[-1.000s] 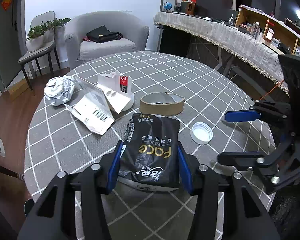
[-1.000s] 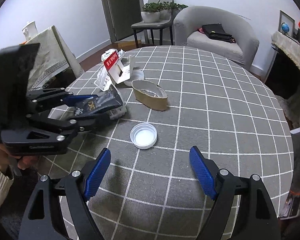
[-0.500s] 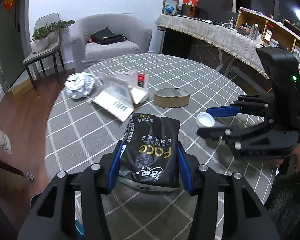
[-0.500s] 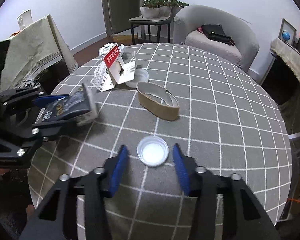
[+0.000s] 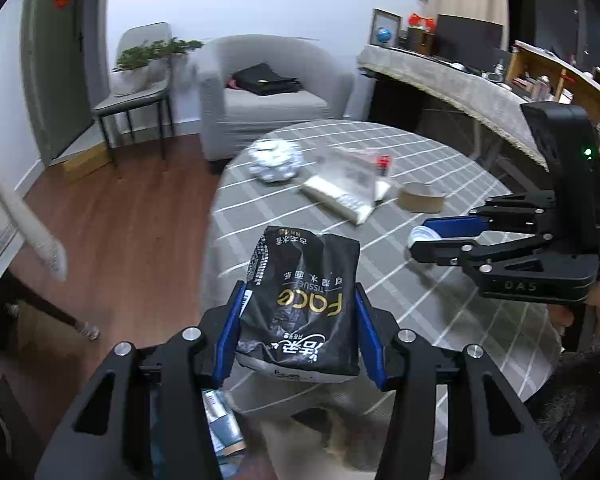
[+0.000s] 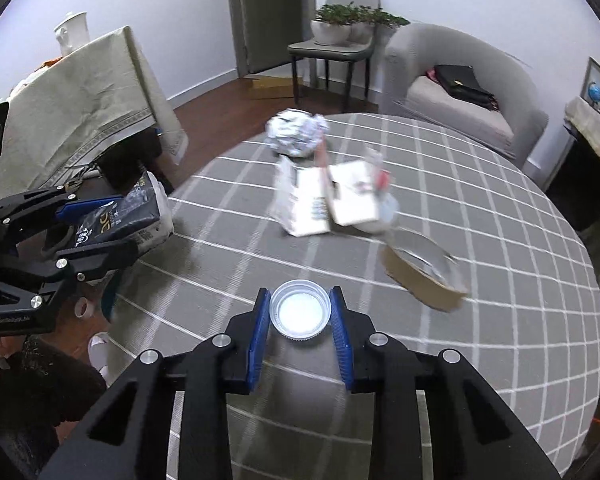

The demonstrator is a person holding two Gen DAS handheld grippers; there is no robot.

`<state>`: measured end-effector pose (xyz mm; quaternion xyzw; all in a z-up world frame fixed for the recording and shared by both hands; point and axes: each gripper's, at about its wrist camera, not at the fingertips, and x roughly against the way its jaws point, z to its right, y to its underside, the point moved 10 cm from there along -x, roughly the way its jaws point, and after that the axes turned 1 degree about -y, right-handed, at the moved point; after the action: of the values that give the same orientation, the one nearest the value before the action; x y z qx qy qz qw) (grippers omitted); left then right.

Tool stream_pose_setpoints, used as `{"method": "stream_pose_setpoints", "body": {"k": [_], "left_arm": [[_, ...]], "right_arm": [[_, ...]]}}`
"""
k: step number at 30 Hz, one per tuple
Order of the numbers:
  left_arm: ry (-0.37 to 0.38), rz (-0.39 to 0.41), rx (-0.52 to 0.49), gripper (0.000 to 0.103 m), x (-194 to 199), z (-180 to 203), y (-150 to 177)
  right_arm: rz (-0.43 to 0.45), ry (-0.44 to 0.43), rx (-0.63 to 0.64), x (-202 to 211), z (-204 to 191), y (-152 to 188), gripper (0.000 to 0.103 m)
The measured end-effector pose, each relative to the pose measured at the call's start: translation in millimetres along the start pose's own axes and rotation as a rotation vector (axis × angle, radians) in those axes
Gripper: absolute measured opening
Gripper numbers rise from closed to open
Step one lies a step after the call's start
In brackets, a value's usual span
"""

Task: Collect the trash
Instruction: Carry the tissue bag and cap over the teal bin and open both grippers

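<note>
Foil ball [image 6: 297, 132] behind flattened carton [image 6: 326, 200] on table [image 6: 500, 240]; tape roll [image 6: 422, 276] right of carton.

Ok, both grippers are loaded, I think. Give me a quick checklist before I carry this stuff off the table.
1. Left gripper clamped on the black tissue pack: ok.
2. Tissue pack lifted off the table: ok; it hangs past the edge.
3. Right gripper shut on the white bottle cap: ok; both pads touch its rim.
4. Cap lifted: cannot tell.
5. Trash left: not ok. Foil ball, torn carton and tape roll remain.
6. Bin location: cannot tell.
</note>
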<state>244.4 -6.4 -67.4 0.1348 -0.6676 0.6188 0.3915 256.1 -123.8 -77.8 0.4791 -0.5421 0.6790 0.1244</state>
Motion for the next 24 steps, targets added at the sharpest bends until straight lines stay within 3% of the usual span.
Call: {"method": "stream_pose_setpoints", "body": {"k": [14, 24], "left_arm": [[-0.139, -0.070, 0.103, 0.054, 20, -101, 54], [-0.209, -0.182, 0.185, 0.054, 10, -160, 116]], "right_arm": [[0.011, -0.102, 0.079, -28, -88, -35, 0.030], [-0.009, -0.166, 0.141, -52, -148, -45, 0.030]]}}
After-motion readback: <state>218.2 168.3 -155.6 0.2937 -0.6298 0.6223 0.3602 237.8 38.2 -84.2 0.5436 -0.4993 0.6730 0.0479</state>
